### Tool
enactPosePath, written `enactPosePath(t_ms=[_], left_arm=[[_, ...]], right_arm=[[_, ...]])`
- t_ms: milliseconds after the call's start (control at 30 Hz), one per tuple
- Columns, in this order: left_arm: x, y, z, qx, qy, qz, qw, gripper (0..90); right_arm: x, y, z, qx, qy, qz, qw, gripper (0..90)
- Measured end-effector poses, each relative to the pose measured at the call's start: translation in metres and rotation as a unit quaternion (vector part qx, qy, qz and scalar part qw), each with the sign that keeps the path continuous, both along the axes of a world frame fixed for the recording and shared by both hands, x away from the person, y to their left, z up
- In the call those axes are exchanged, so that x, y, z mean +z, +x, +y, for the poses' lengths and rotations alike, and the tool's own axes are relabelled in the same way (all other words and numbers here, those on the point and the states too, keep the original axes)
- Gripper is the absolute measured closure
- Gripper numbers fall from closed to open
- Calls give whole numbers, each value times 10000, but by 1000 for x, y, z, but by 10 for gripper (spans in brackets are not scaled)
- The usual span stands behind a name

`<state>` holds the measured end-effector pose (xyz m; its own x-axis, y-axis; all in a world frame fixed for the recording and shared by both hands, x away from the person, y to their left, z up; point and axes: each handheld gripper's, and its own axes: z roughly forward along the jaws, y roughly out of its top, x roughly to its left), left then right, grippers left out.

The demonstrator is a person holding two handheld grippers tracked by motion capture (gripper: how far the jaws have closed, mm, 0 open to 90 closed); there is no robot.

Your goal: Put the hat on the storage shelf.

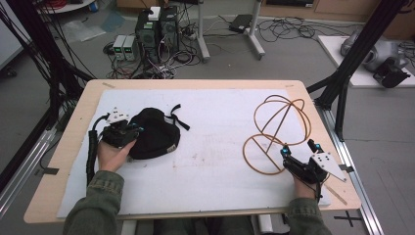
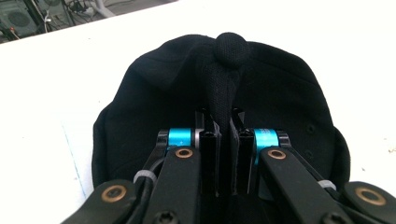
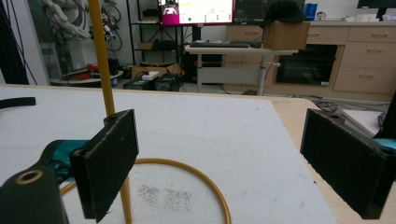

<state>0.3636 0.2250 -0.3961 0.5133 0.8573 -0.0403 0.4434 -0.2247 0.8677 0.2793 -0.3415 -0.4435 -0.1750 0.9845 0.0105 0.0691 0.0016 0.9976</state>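
Note:
A black cap lies on the left of the white sheet, its strap ends trailing toward the far side. My left gripper rests on the cap's near-left edge. In the left gripper view that gripper is shut on a raised fold of the cap that runs up to the top button. A gold wire stand with a flat base ring stands at the right. My right gripper is open just beside the base ring; its left pad sits against the upright rod.
The white sheet covers most of the wooden table. Black frame posts rise close to the table's right and left edges. Computers and cables sit on the floor beyond the far edge.

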Motion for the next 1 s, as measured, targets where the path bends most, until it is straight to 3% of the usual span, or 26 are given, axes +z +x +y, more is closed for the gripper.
enactPosePath(t_ms=[267,567,700,767,1000], left_arm=[[5,-4,6,60,-151,-206,9997,852],[14,-13,5,-7,-371,-603,9975,850],[18,-18,5,-41,-514,-800,9955,850],[23,-22,6,-53,-704,-997,9925,850],[30,-30,10,2,-799,-1214,9894,850]], right_arm=[[0,-1,-2,-33,40,5,10000,106],[0,-1,-1,-34,61,32,10000,106],[0,-1,0,-28,77,28,10000,105],[0,-1,-1,-37,58,21,10000,106],[0,-1,0,-42,60,26,10000,106]])
